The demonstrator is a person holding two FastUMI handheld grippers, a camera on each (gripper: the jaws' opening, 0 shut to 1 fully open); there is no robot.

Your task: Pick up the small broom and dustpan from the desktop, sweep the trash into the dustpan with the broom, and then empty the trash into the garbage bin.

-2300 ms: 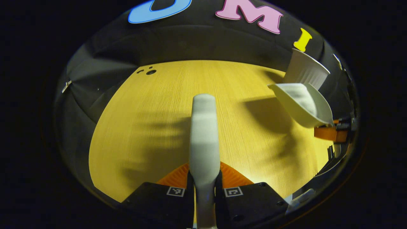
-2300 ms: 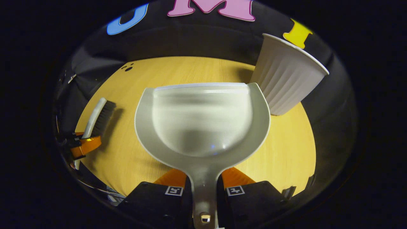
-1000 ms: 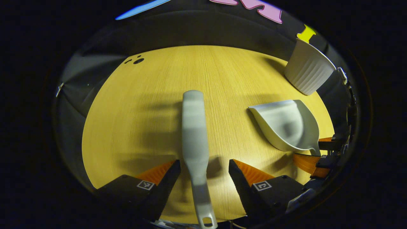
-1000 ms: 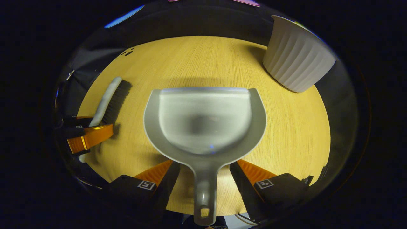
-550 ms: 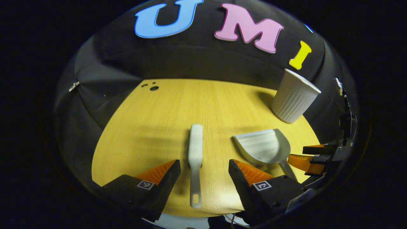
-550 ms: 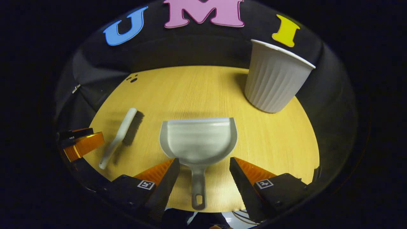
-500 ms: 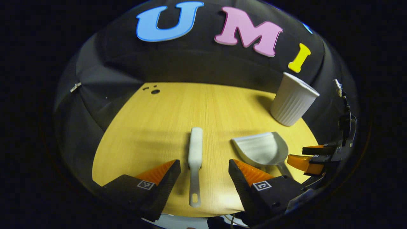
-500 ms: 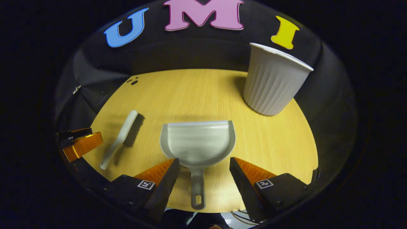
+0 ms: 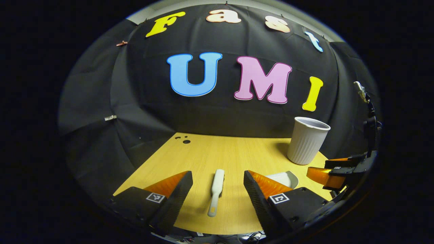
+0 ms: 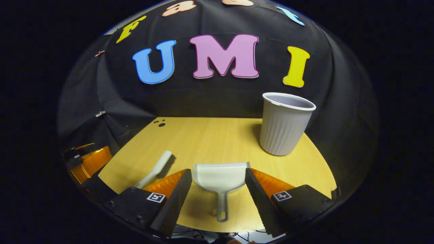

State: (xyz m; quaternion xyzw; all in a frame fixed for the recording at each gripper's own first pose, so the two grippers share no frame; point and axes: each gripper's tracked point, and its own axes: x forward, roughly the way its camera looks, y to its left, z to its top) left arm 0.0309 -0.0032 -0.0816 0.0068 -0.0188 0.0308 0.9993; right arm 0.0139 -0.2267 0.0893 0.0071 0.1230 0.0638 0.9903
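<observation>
A pale wooden table (image 9: 203, 152) is filling the floor of the booth, and black cloth (image 9: 210, 115) is hanging around its far and side edges. A ribbed white bin (image 10: 285, 123) is standing upright at the back right of the table, close against the cloth, with its mouth open to the top. A few small dark holes (image 10: 160, 123) are showing in the wood well to the left of the bin, near the far edge.

In front of the bin, toward the near edge, the dustpan (image 10: 220, 178) is lying flat on the table with its handle pointing back at the viewer. The broom (image 9: 216, 191) is lying to the left of the dustpan, bristles down, well apart from the bin.

The left gripper (image 9: 218, 181) is hanging above the broom with its fingers spread wide, touching nothing. The right gripper (image 10: 218, 179) is hanging above the dustpan, its fingers likewise parted on either side and holding nothing.
</observation>
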